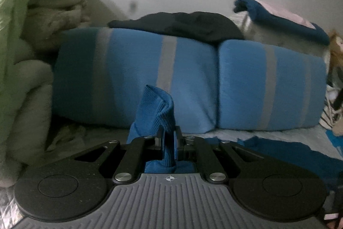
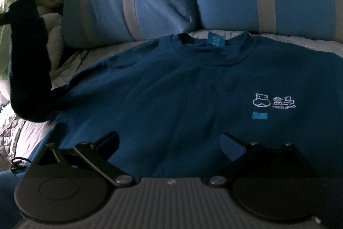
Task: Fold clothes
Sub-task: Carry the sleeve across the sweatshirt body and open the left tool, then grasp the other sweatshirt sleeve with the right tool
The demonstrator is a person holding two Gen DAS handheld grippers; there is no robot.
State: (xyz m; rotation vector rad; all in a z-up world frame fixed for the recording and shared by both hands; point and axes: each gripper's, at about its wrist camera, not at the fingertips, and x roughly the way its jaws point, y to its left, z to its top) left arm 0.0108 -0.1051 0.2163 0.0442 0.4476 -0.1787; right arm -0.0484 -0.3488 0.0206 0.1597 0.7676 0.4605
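A dark blue sweatshirt (image 2: pixel 171 100) lies flat, front up, on the bed, its collar toward the pillows and a white hippo logo (image 2: pixel 274 102) on the chest. My right gripper (image 2: pixel 169 138) hovers open over its lower middle, with nothing between the fingers. My left gripper (image 1: pixel 169 134) is shut on the ribbed blue sleeve cuff (image 1: pixel 156 106), which sticks up between the jaws. In the right wrist view the lifted sleeve (image 2: pixel 27 57) rises dark from the shirt's left side. Part of the shirt body (image 1: pixel 289 153) shows to the right of the left gripper.
Two blue pillows with grey stripes (image 1: pixel 139 78) (image 1: pixel 272 83) line the head of the bed against a white wall. A black garment (image 1: pixel 182 25) lies on top of them. A green and grey quilt (image 1: pixel 21 14) is heaped at the left. Folded blue clothing (image 1: pixel 278 18) sits far right.
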